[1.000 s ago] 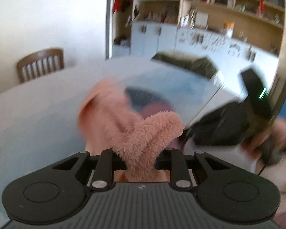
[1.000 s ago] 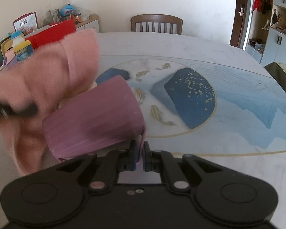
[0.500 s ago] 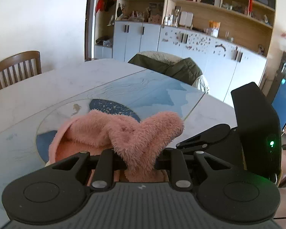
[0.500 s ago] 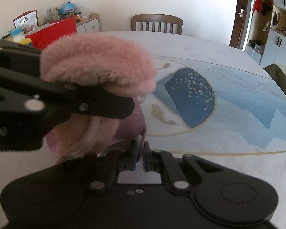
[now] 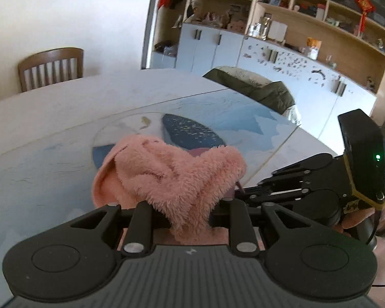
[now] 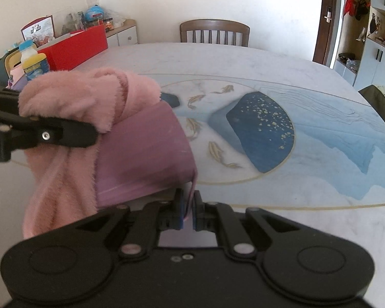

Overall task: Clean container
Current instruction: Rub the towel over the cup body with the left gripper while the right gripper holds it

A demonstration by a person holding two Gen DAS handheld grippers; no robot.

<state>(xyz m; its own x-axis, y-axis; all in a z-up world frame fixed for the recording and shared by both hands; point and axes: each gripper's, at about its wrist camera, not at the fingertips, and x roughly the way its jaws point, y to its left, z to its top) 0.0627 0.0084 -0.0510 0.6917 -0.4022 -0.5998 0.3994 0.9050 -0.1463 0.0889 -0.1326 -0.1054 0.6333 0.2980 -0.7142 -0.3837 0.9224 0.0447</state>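
The purple container (image 6: 143, 151) was held above the table (image 6: 243, 64) near its front edge, its rim pinched by the closed right gripper (image 6: 188, 206). The pink cloth (image 5: 182, 172), clamped in the left gripper (image 5: 190, 206), was draped over it. Hard wiping might twist the thin rim loose.

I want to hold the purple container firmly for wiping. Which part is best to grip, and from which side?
Grip the thin rim wall of the purple container, as the right gripper does, approaching from its open end. The wall fits between the fingers, leaving the side free for the pink cloth.
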